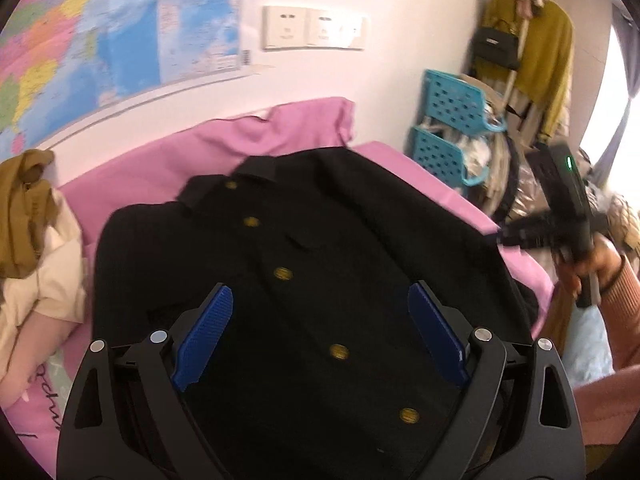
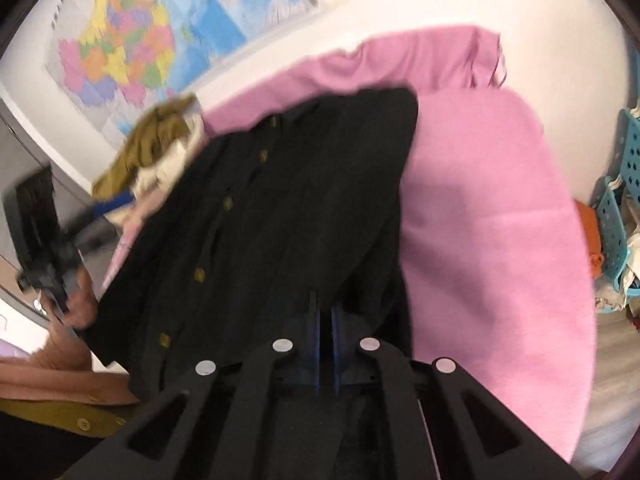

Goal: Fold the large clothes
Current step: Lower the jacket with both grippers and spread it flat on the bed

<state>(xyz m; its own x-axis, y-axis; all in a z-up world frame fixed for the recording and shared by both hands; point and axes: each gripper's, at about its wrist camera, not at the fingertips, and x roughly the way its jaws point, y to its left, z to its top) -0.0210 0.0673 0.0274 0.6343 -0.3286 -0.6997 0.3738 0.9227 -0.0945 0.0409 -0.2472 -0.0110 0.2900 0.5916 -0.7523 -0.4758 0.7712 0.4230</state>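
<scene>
A brown garment [image 1: 24, 212] and blue baskets [image 1: 452, 128] flank the black coat [image 1: 320, 260] on the pink sheet [image 1: 400, 160]; left gripper [image 1: 320, 320] gapes wide and empty above it, right gripper [image 2: 325, 320] closed at its edge.

No word can be read whole: dark cursive lettering on the pink pillow [image 1: 40, 404] at the bed's near left corner is cut off, and the print on the wall maps [image 1: 120, 28] is too small and blurred to make out.
</scene>
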